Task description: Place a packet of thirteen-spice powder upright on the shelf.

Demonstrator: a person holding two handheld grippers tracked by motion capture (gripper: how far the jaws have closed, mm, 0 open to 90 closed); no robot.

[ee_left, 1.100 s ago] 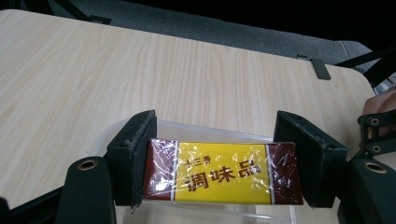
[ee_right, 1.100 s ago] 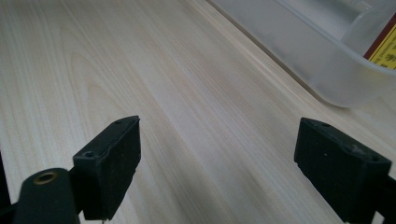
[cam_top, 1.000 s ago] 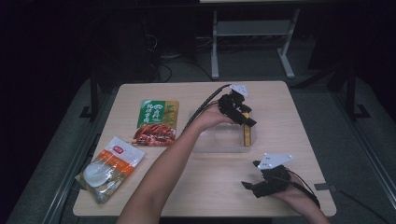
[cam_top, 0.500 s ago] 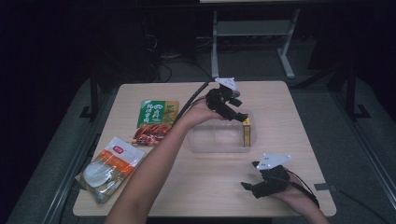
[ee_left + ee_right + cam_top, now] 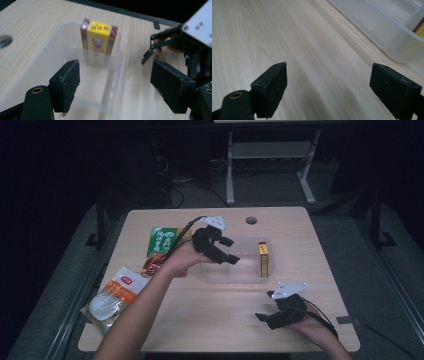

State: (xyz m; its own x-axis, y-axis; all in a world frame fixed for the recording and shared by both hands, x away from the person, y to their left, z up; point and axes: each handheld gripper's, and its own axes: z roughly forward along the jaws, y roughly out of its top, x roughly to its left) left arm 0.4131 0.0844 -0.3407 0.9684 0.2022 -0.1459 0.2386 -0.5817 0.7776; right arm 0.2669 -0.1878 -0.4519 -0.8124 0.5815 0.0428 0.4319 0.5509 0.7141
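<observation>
Wooden table (image 5: 210, 315), yellow box (image 5: 99, 40) in clear tub (image 5: 37, 75), beyond parted jaws

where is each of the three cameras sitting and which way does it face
High view: above the person's side, facing forward and down on the table; both forearms enter from below, with the left gripper and right gripper.
Left gripper view: rides the left gripper, looking between its open jaws over the clear bin at the yellow box.
Right gripper view: rides the right gripper, open jaws over bare table.
Shared: all three show the bin.
</observation>
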